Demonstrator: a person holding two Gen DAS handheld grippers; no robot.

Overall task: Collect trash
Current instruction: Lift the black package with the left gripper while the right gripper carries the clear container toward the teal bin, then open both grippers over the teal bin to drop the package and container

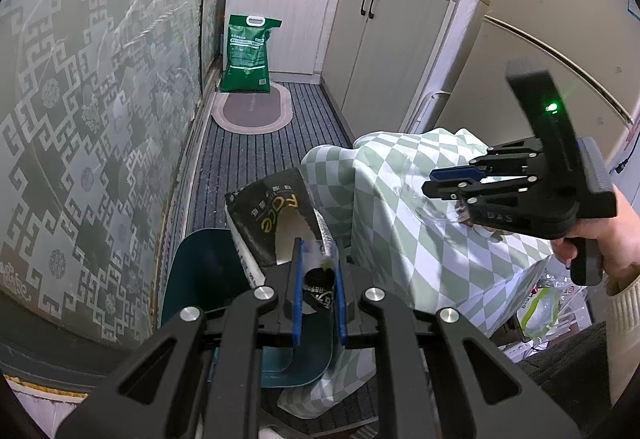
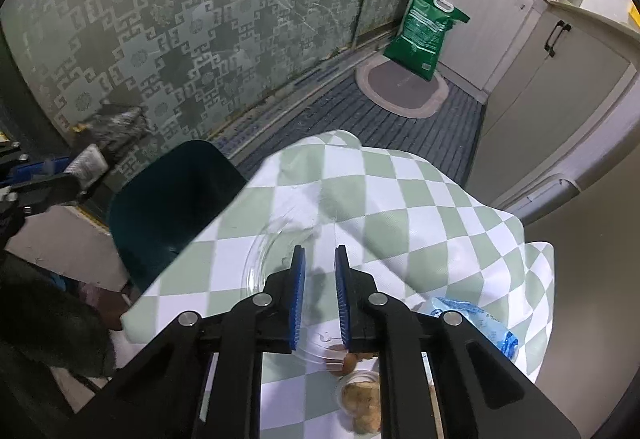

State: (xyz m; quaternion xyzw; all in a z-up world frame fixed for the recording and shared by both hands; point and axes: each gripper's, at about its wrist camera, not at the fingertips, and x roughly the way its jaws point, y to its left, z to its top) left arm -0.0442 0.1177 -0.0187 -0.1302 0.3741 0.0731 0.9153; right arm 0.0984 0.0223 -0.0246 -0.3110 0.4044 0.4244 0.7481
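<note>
Two grippers show. The left gripper point(image 1: 318, 287) has its jaws clamped on one crumpled black wrapper point(image 1: 276, 219), printed "Face" upside down, held off the table's left edge above a dark teal chair point(image 1: 200, 279). The right gripper point(image 2: 319, 291) hangs with jaws narrowly parted and empty over one clear plate point(image 2: 276, 251) on the checked tablecloth point(image 2: 400, 207). One blue bag point(image 2: 476, 323) lies near the right edge. One green sack point(image 1: 247, 55) stands by the cabinets point(image 1: 384, 51).
</note>
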